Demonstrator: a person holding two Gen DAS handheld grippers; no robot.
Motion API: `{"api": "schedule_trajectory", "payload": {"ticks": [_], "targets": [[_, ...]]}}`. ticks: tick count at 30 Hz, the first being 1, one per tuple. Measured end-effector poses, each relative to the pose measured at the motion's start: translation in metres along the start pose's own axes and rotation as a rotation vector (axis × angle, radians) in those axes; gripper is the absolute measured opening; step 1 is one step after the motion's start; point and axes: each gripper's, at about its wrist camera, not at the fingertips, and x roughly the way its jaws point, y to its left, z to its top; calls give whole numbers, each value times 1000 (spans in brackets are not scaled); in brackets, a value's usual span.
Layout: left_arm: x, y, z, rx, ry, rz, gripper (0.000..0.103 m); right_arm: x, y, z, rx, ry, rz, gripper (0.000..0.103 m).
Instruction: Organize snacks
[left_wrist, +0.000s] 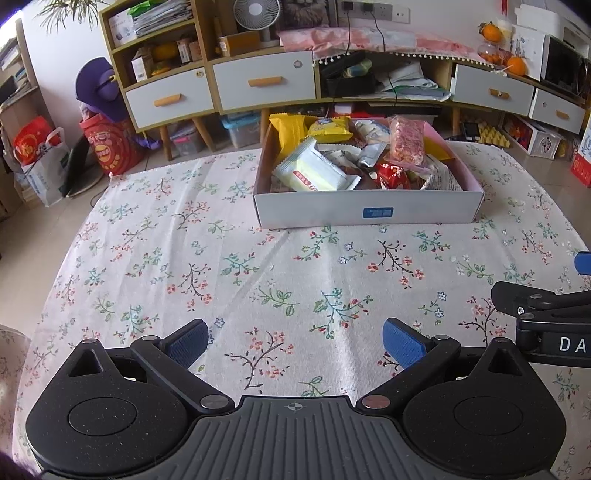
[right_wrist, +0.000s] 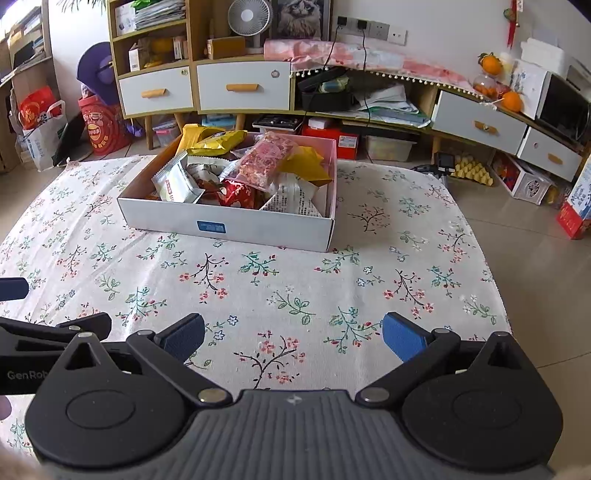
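A white cardboard box (left_wrist: 369, 212) full of snack packets stands at the far side of the floral tablecloth; it also shows in the right wrist view (right_wrist: 229, 226). In it lie a white-green packet (left_wrist: 314, 171), a yellow bag (left_wrist: 291, 127), a pink clear bag (left_wrist: 408, 139) and a red packet (left_wrist: 392, 176). My left gripper (left_wrist: 295, 341) is open and empty, low over the near cloth. My right gripper (right_wrist: 293, 338) is open and empty, beside it on the right; its arm shows at the left view's right edge (left_wrist: 535, 306).
The floral tablecloth (left_wrist: 258, 266) covers the table. Behind the table stand low cabinets with drawers (left_wrist: 264, 83), a fan (left_wrist: 256, 14), red bags on the floor (left_wrist: 107, 144) and storage boxes. Tiled floor lies past the table's right edge (right_wrist: 535, 236).
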Motion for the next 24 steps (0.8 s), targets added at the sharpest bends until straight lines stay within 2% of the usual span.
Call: {"api": "schedule_trajectory", "payload": {"ticks": [24], "targets": [[0,0,0,-6,0,-1,102,1,1,1,-8,7,-9,103]]}}
